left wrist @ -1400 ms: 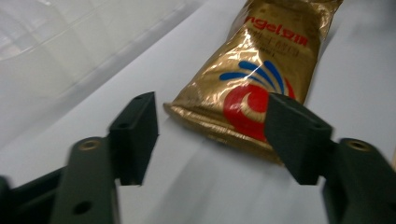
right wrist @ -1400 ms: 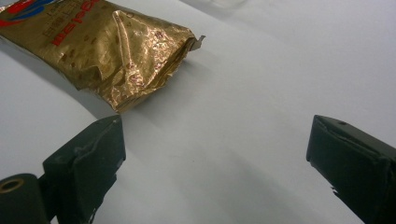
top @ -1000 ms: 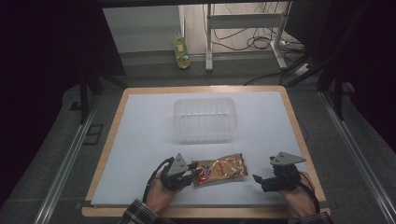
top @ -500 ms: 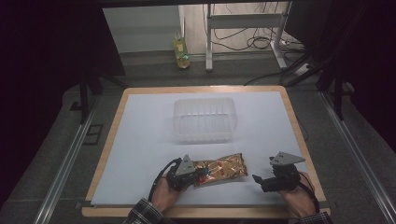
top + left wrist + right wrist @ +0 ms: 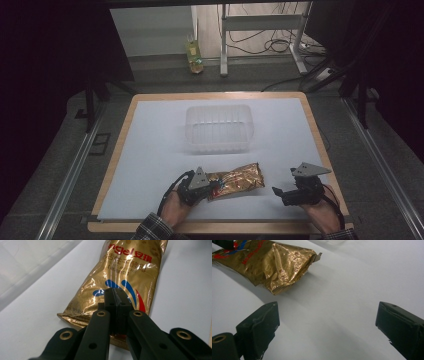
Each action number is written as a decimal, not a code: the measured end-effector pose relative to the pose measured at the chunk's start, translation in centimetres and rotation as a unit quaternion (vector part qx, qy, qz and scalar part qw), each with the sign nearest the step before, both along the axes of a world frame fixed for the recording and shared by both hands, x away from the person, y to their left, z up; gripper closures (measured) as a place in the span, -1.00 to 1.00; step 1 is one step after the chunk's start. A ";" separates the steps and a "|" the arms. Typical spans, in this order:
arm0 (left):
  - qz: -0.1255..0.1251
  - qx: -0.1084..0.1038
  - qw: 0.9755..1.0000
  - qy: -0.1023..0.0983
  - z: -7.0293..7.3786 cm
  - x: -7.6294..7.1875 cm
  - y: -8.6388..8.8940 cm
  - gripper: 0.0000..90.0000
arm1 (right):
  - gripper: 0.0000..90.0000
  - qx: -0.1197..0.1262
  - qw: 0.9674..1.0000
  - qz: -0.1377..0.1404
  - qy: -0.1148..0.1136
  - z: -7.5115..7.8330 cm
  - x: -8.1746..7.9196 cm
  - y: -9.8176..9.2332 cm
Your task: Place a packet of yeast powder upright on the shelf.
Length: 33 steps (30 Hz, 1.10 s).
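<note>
A gold foil snack bag (image 5: pixel 240 179) with red and blue print lies on the white sheet near the table's front edge. My left gripper (image 5: pixel 215 187) is at the bag's left end. In the left gripper view its jaws (image 5: pixel 115 293) are pressed together over the near end of the bag (image 5: pixel 127 267), pinching the foil. My right gripper (image 5: pixel 276 191) stands open to the right of the bag, a short gap away. In the right gripper view the jaws (image 5: pixel 327 308) are wide apart with bare sheet between them, and the bag's crumpled end (image 5: pixel 272 262) lies ahead to the left.
A clear plastic container (image 5: pixel 218 127) stands mid-table behind the bag, and its wall shows at the upper left of the left gripper view (image 5: pixel 22 265). The wooden table rim (image 5: pixel 120 135) frames the white sheet. A yellow-green bottle (image 5: pixel 194 59) stands on the floor beyond.
My left gripper has slid to the right onto the bag's left end. The right gripper and the bag have stayed where they were.
</note>
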<state>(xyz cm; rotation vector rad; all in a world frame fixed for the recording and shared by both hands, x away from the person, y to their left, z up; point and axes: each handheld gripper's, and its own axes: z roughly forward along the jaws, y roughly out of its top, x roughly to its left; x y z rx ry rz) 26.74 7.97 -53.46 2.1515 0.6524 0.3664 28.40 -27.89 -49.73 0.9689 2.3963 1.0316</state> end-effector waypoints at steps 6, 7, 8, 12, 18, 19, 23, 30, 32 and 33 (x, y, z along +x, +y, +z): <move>0.002 0.000 1.000 0.003 -0.1 0.0 0.1 0.99 | -0.88 0.013 1.000 0.003 0.007 0.2 0.0 0.0; 0.002 0.000 1.000 0.004 -0.1 0.0 0.2 0.99 | -0.88 0.017 1.000 0.003 0.009 0.3 0.0 0.0; 0.003 0.002 1.000 0.006 -0.1 -0.1 0.2 0.99 | -0.87 0.021 1.000 0.005 0.013 0.4 0.0 0.1; 0.007 0.005 1.000 0.006 -0.1 -0.2 0.3 0.99 | -0.86 0.032 0.999 0.008 0.021 0.6 0.0 0.1; 0.011 0.004 1.000 0.011 -0.3 -0.2 0.4 0.99 | -0.87 0.050 0.998 0.013 0.042 0.8 0.3 0.3; 0.012 0.003 1.000 0.012 -0.3 -0.2 0.4 0.99 | -0.87 0.054 0.997 0.013 0.048 0.8 0.4 0.4; 0.015 0.002 1.000 0.013 -0.3 -0.2 0.4 0.99 | -0.87 0.073 0.994 0.011 0.076 1.1 0.8 0.7; 0.015 -0.002 1.000 0.019 -0.4 -0.1 0.5 0.99 | -0.89 0.089 0.989 0.012 0.117 1.3 1.8 1.5; 0.016 -0.002 1.000 0.020 -0.5 -0.1 0.5 0.99 | -0.90 0.094 0.987 0.008 0.132 1.2 2.2 1.7; 0.016 -0.002 1.000 0.020 -0.5 -0.1 0.5 0.99 | -0.90 0.103 0.984 0.006 0.144 1.1 2.5 1.8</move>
